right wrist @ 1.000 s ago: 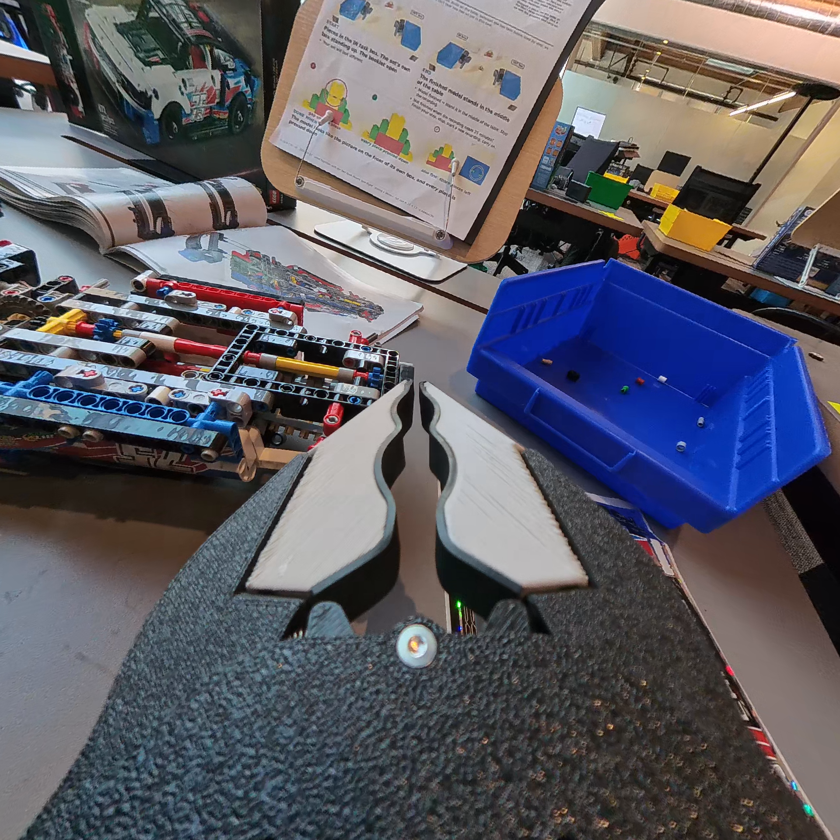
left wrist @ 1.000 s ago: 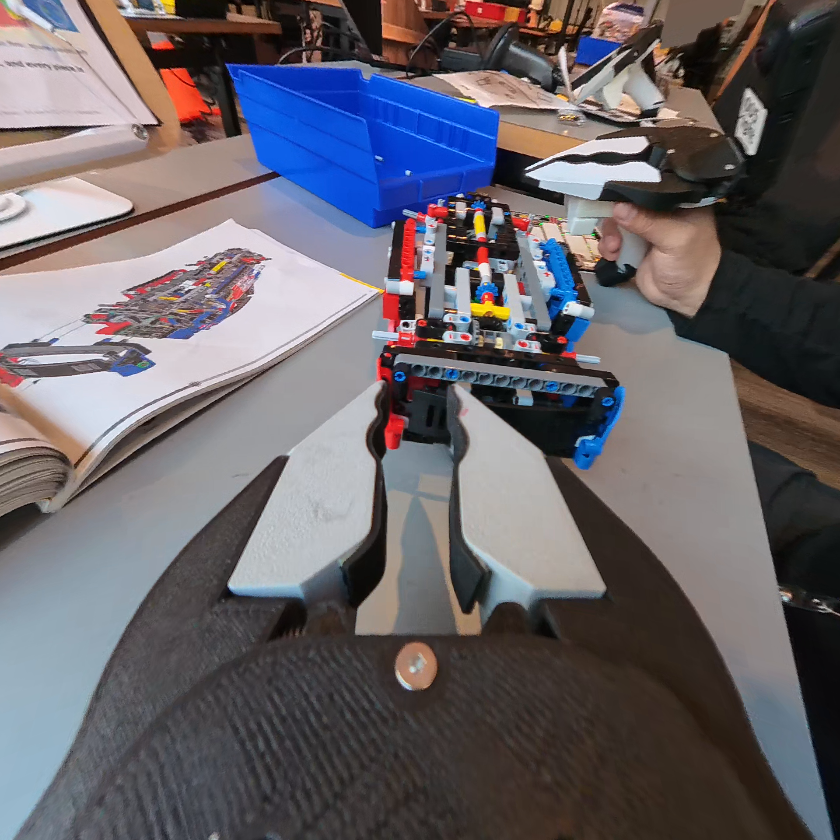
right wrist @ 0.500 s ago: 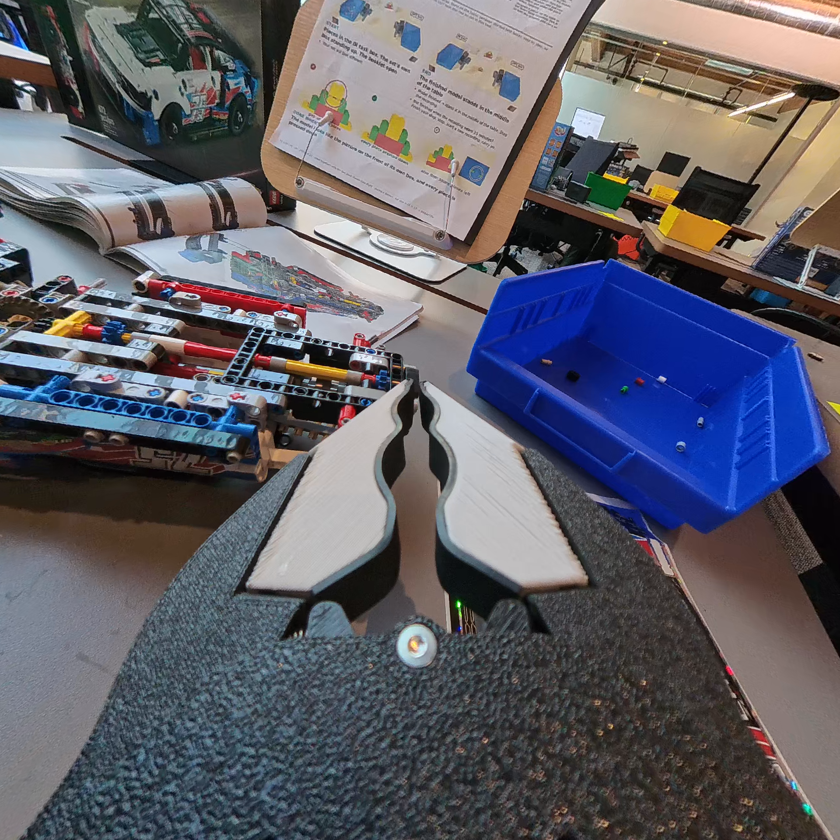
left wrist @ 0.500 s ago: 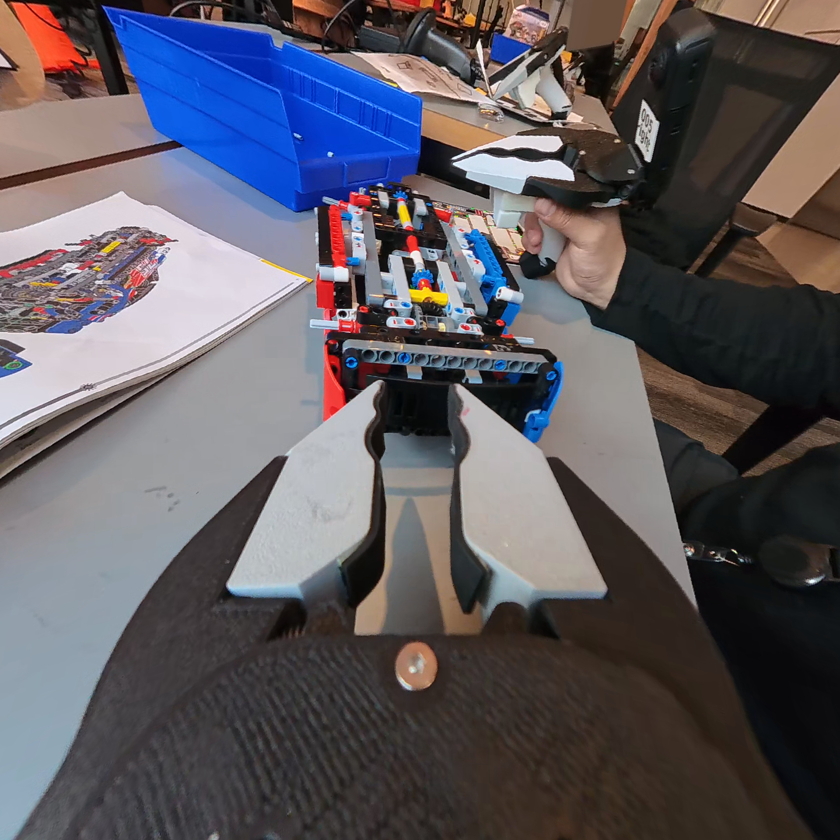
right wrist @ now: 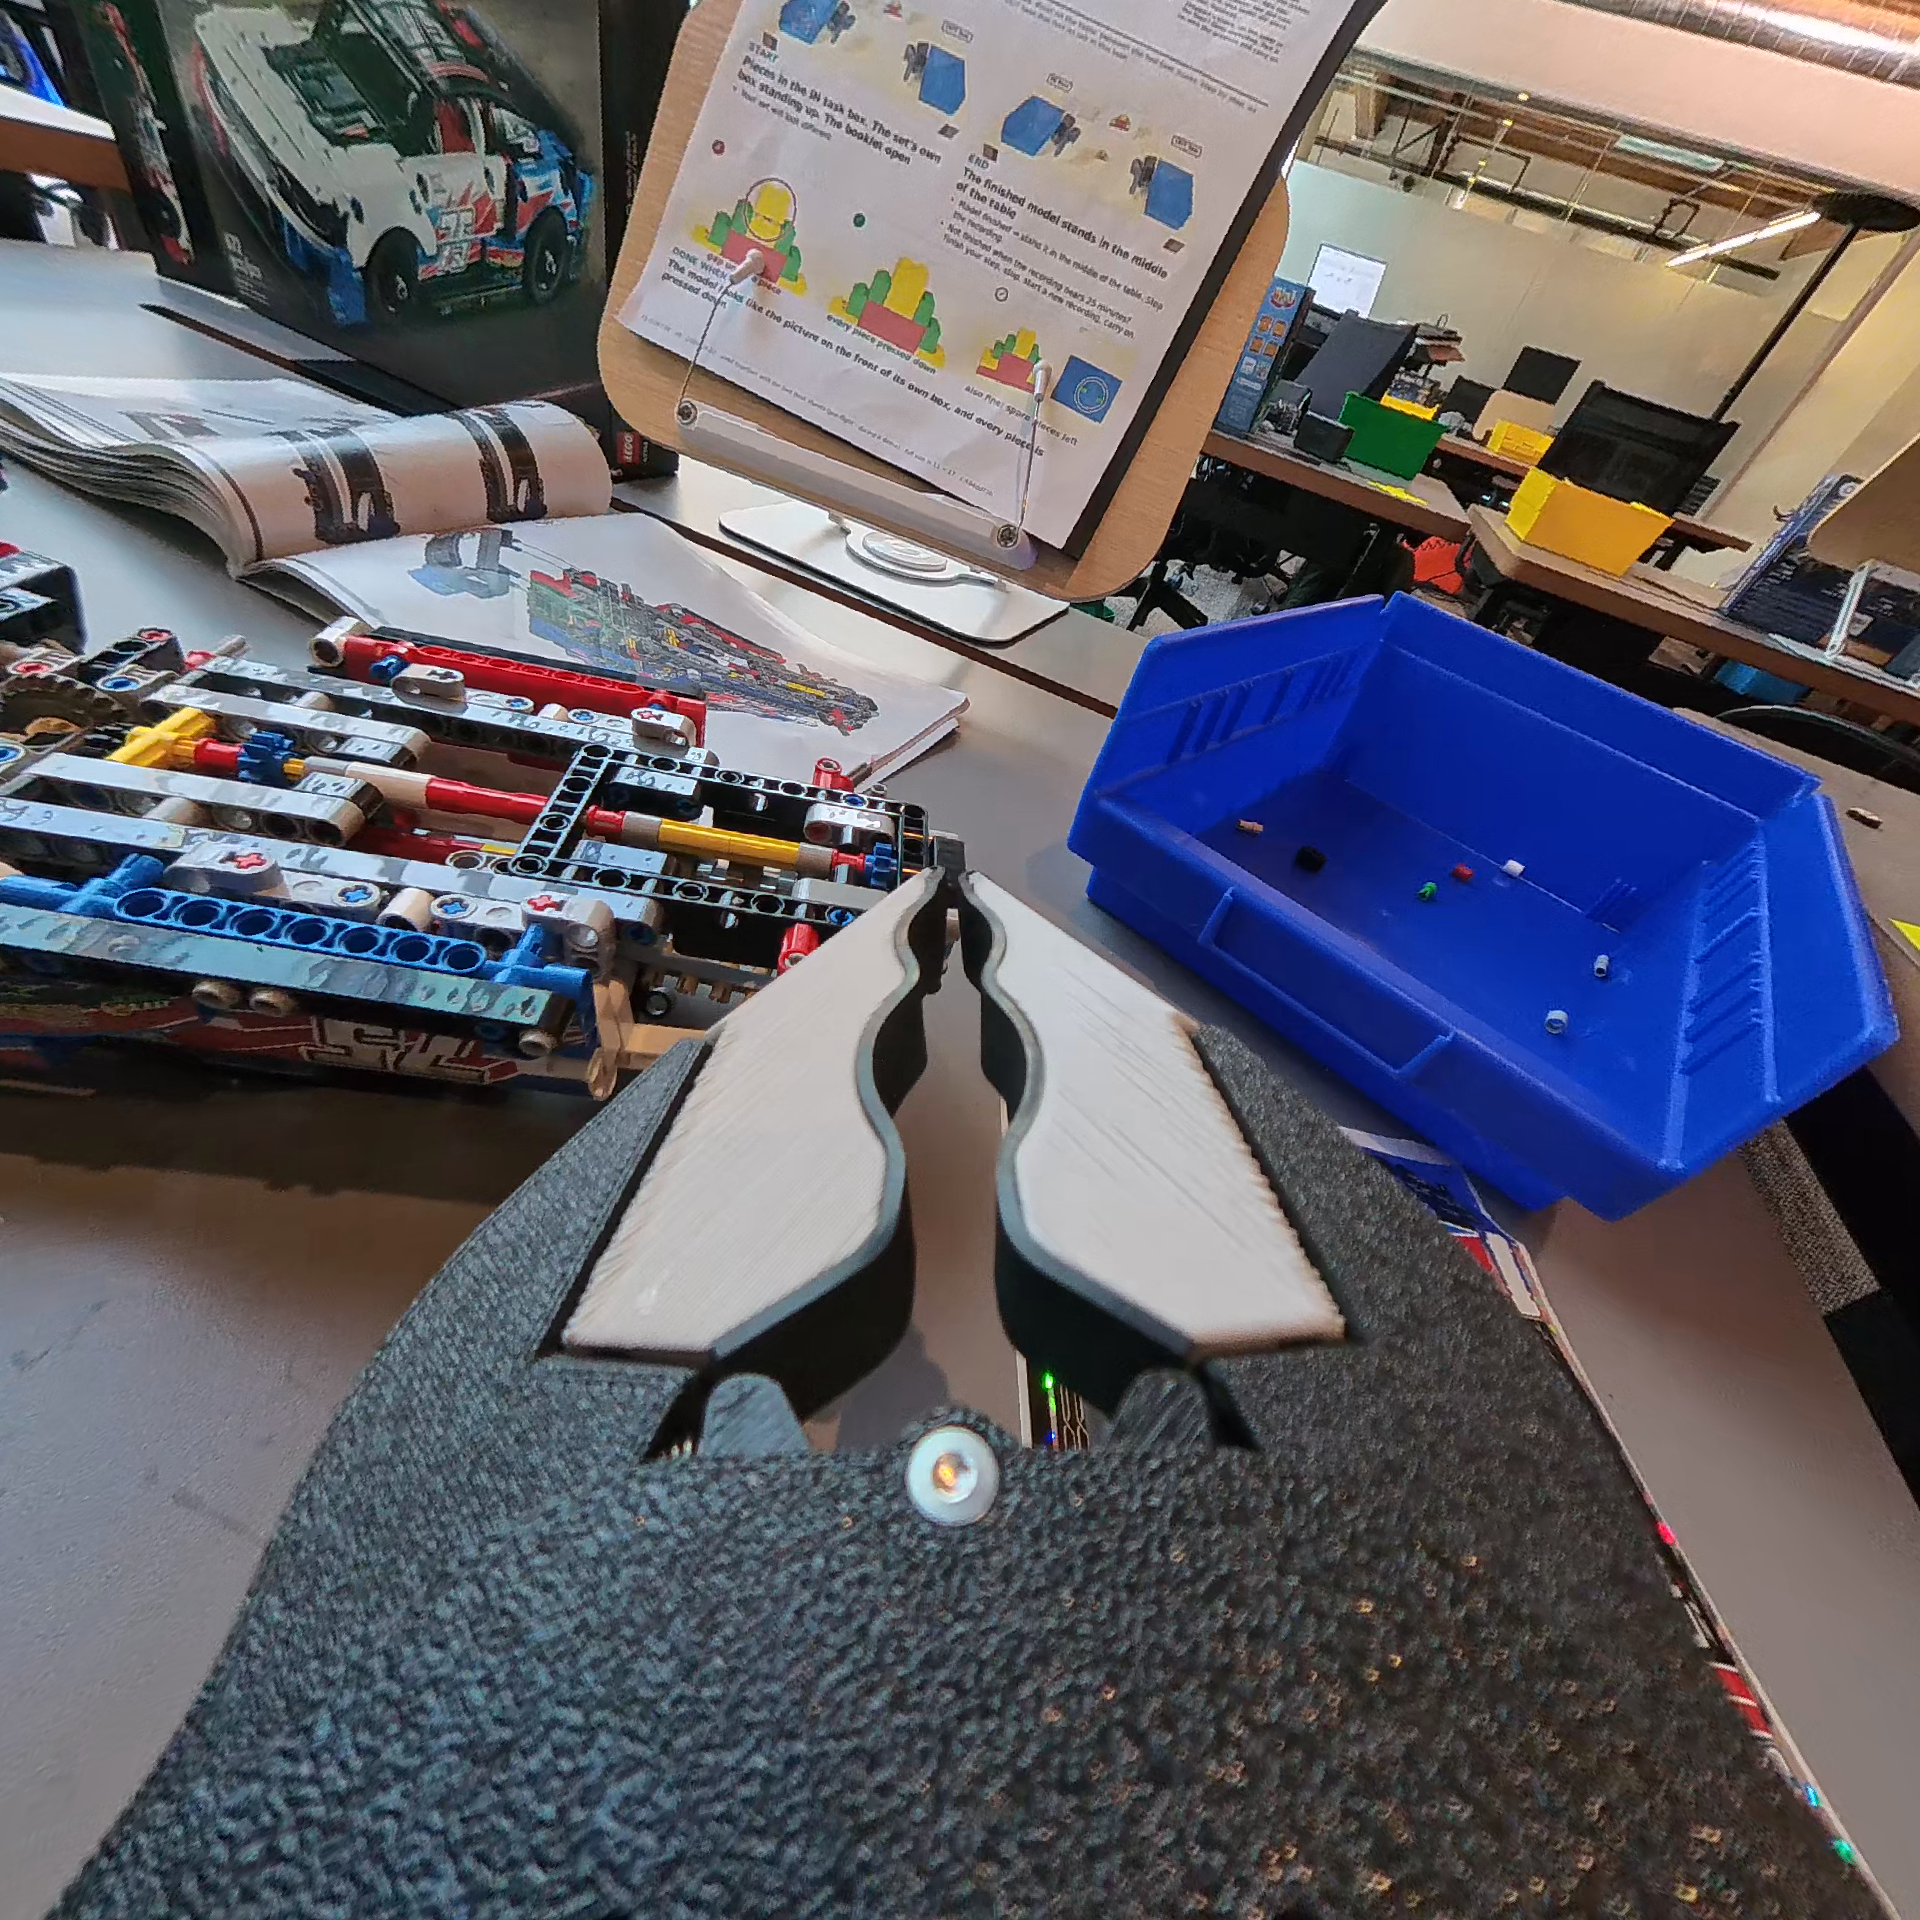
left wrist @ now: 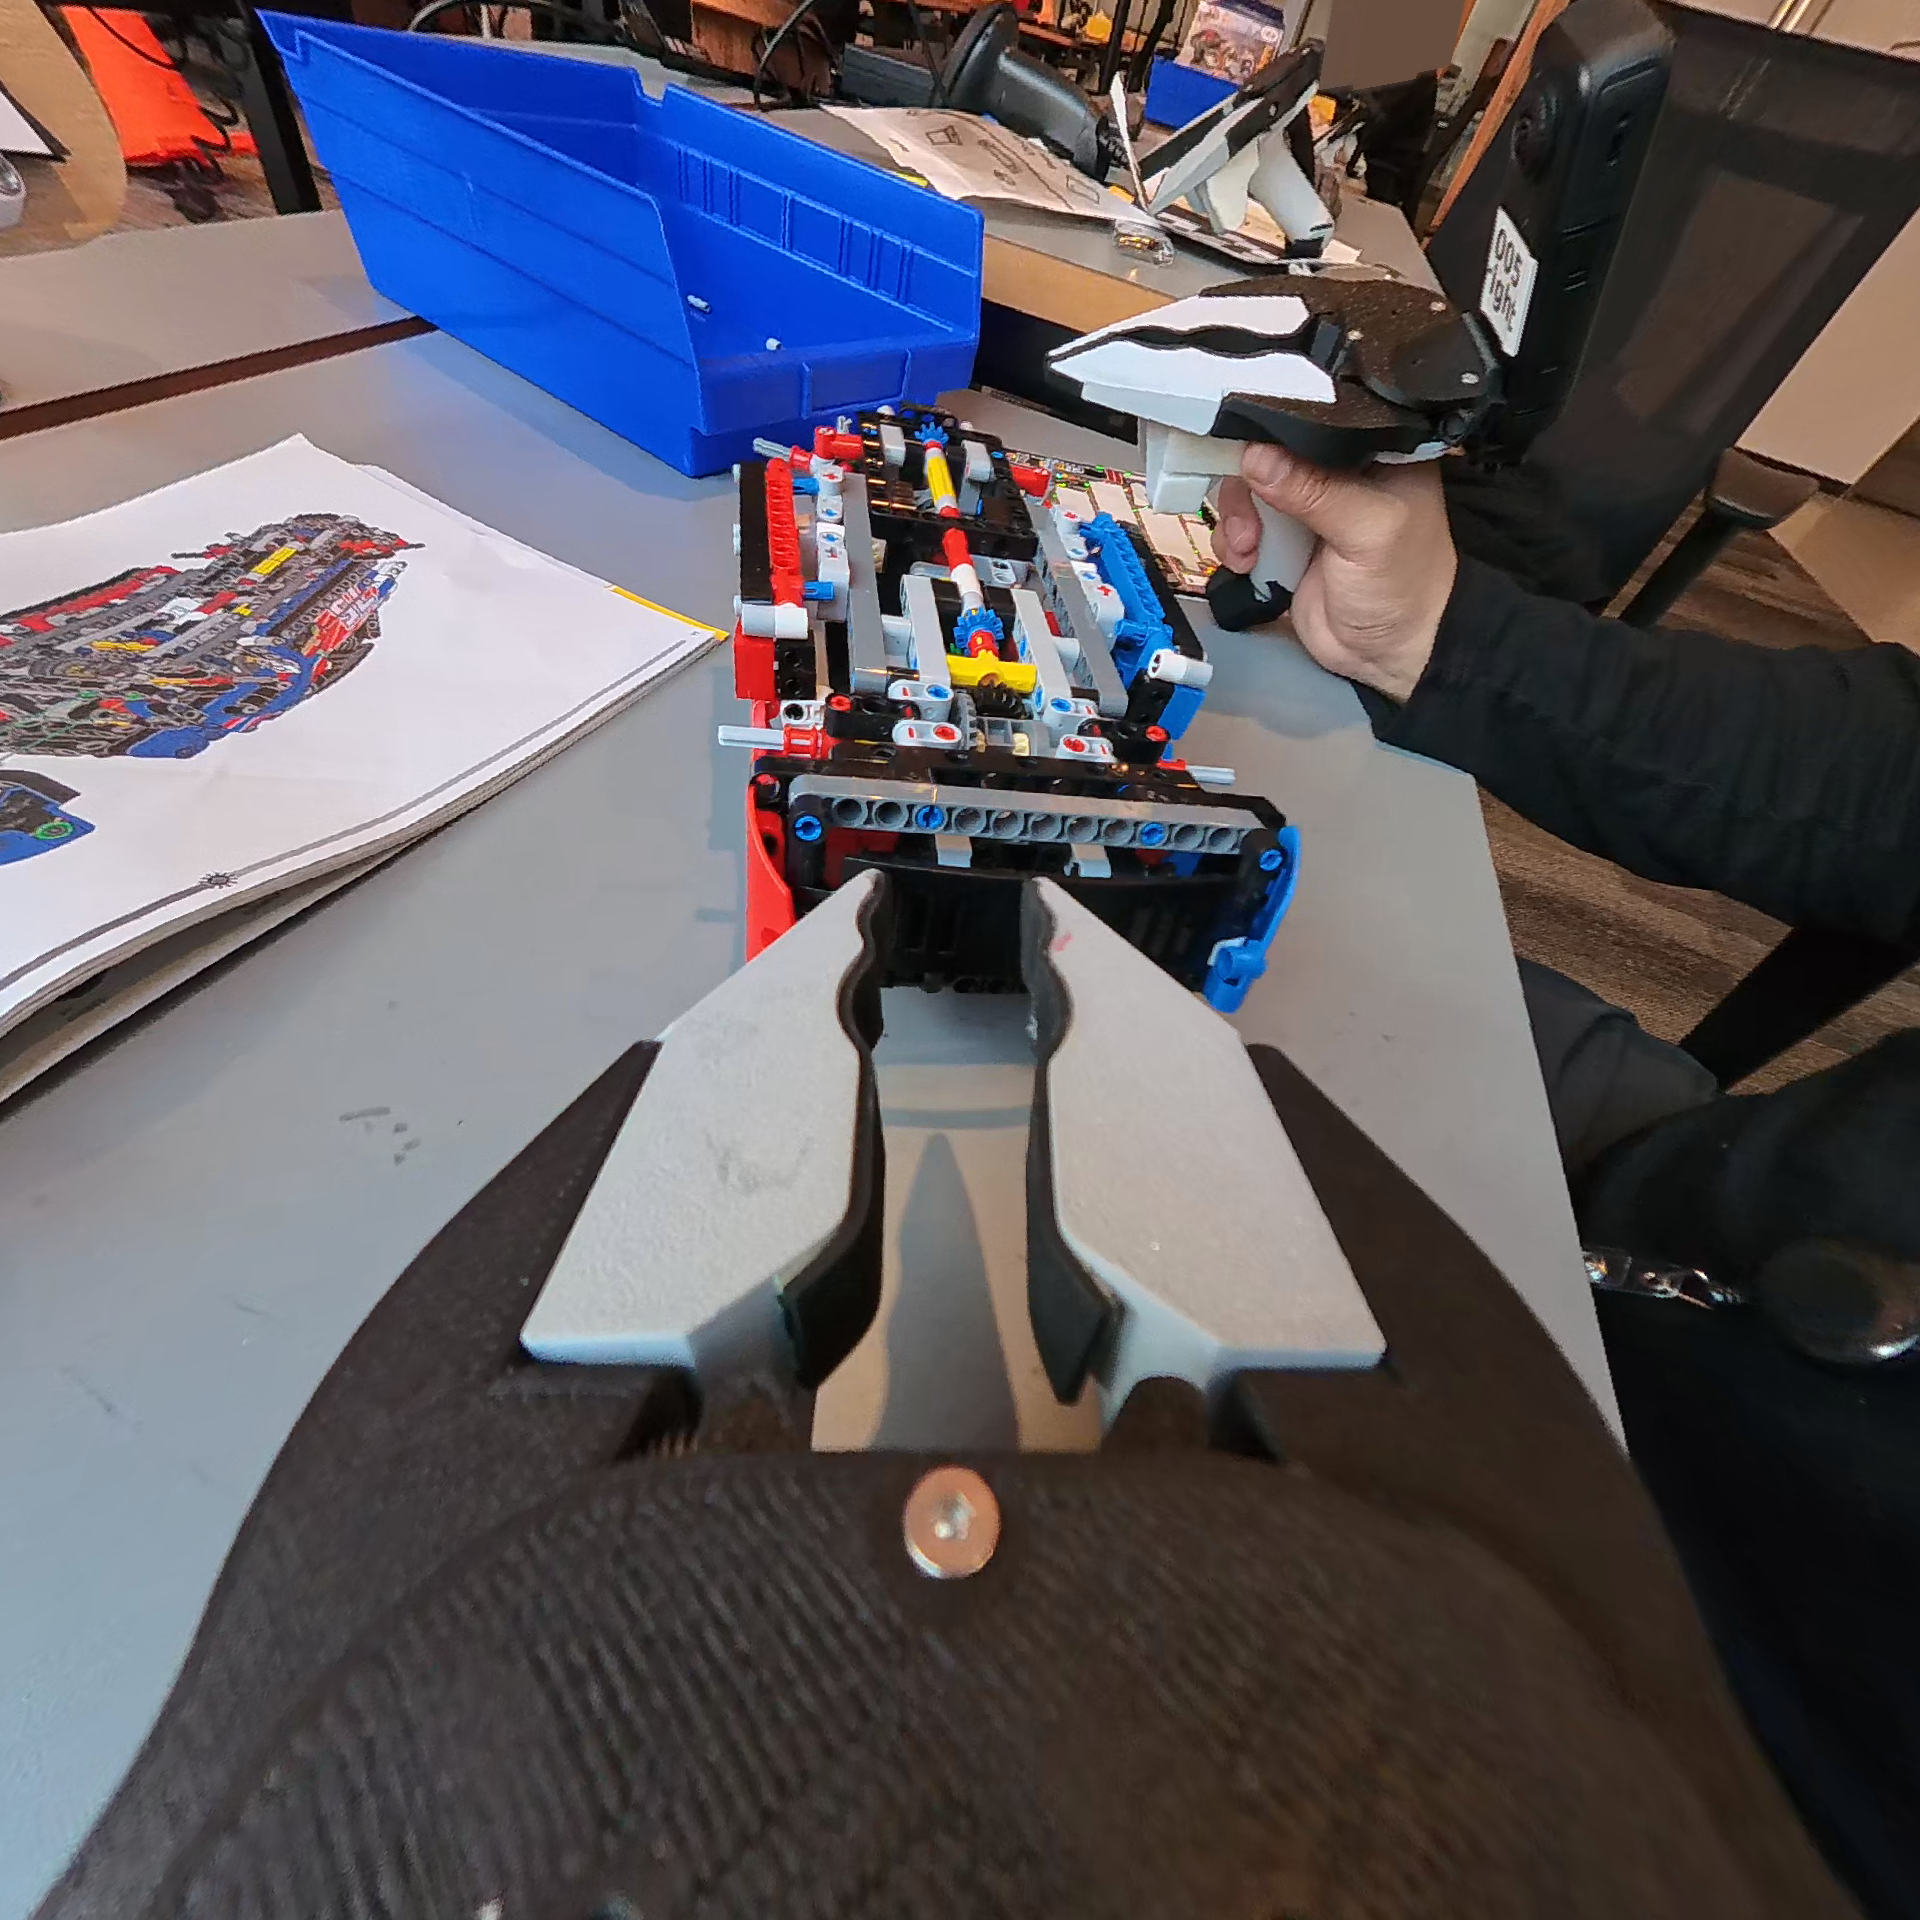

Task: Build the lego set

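The long lego chassis (left wrist: 966,665) lies on the grey table (left wrist: 499,1039), built of red, blue, grey and black beams. My left gripper (left wrist: 951,899) is at its near end. Its jaws are partly open, and its fingertips (left wrist: 831,935) stand either side of a black rear part. I cannot tell if they press on it. My right gripper (right wrist: 951,883) has its tips closed together at the black frame corner (right wrist: 914,831) of the chassis's far end (right wrist: 416,862). The right gripper also shows in the left wrist view (left wrist: 1081,364), held by a hand (left wrist: 1340,561).
A blue bin (right wrist: 1766,935) with several small loose pieces stands beyond the chassis, and it also shows in the left wrist view (left wrist: 623,260). An open instruction booklet (left wrist: 260,675) lies to the left. A paper sheet on a stand (right wrist: 935,208) and the set's box (right wrist: 364,156) are behind. The grippers' ends are close to 25 centimetres from one another.
My left gripper has moved from the chassis's rear left corner to its rear middle, with the same jaw gap. My right gripper's jaws have closed at the frame corner.
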Motion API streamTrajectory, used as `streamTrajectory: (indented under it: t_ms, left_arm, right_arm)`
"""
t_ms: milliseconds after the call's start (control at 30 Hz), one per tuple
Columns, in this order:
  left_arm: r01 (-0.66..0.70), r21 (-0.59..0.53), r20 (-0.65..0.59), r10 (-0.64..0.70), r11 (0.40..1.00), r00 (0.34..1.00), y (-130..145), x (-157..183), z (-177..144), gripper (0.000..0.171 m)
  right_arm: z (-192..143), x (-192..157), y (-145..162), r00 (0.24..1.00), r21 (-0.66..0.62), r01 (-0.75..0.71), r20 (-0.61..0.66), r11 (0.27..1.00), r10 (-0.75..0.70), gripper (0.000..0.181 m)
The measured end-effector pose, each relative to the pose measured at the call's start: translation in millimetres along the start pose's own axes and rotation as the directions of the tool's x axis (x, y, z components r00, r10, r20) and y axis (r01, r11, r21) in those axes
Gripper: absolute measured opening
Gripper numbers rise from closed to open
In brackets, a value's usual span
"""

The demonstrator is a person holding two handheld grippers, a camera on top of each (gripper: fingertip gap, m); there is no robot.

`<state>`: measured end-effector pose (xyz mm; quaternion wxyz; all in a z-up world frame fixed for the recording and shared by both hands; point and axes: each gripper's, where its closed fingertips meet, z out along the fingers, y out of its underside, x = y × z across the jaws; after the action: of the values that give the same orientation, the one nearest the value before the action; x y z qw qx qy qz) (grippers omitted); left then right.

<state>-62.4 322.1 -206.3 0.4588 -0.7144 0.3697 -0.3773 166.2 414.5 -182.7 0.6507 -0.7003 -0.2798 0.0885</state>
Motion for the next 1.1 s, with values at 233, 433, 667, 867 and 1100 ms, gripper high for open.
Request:
streamTrajectory:
  t_ms: [233, 433, 667, 867, 1100]
  left_arm:
    - [-0.012, -0.008, 0.04, 0.012, 1.0, 0.999, 0.5, -5.4, 1.0, 0.023]
    - [-0.009, -0.008, 0.042, 0.009, 1.0, 0.999, 0.5, -5.8, 0.9, 0.024]
    - [-0.012, 0.013, 0.042, 0.012, 1.0, 0.999, -2.8, -6.5, -1.9, 0.025]
    - [0.003, 0.049, 0.068, -0.006, 0.999, 0.998, -8.3, -13.7, -7.5, 0.025]
    - [-0.007, 0.052, 0.088, 0.002, 0.999, 0.996, -8.8, -16.6, -8.3, 0.025]
  right_arm:
    - [0.3, -0.6, 0.1, 1.0, -0.001, 0.0, 0.004, 1.0, 0.0, 0.002]
    - [0.1, -0.6, -0.2, 1.0, 0.0, 0.0, 0.004, 1.0, 0.0, 0.002]
    - [-0.5, 0.1, -0.9, 1.0, 0.005, -0.001, 0.0, 1.0, 0.001, 0.002]
    - [-1.2, 0.6, -1.6, 1.0, 0.01, -0.003, -0.002, 1.0, 0.003, 0.002]
    - [-1.3, 0.6, -1.7, 1.0, 0.012, -0.004, -0.003, 1.0, 0.004, 0.002]
